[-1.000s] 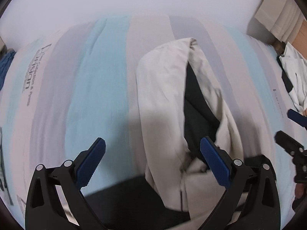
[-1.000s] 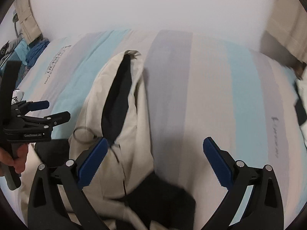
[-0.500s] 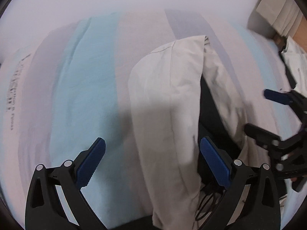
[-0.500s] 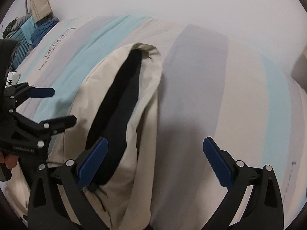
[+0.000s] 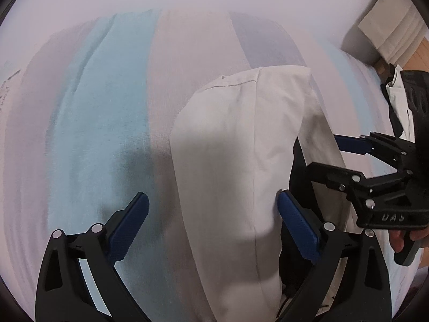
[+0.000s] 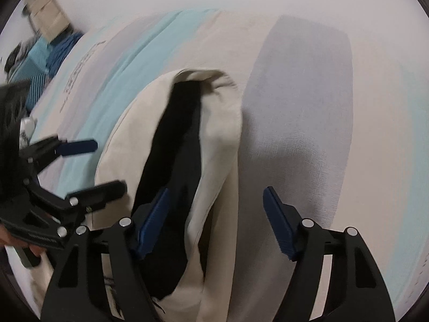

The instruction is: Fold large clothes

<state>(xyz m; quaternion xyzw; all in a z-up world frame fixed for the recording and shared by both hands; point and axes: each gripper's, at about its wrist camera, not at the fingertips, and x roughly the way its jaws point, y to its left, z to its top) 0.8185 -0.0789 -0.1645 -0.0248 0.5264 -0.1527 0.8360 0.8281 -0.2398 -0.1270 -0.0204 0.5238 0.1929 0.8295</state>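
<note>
A cream garment [image 5: 241,161] with dark lining is laid lengthwise on the striped bed [image 5: 102,123], straddled by the wide-open left gripper [image 5: 211,222] and by the right gripper [image 6: 214,214], whose fingers are closing around its edge, nothing yet gripped, presumably for a fold.

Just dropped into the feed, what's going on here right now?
A person is working on a cream garment with a black lining, lying lengthwise on a striped bedsheet. Both hand-held grippers point down at its near end. The left gripper is open, straddling the left layer of cloth without pinching it. The right gripper is closing around the right cream edge, pads not yet pressing. Nothing is lifted or folded over yet. More clothes sit at the far corner.
</note>
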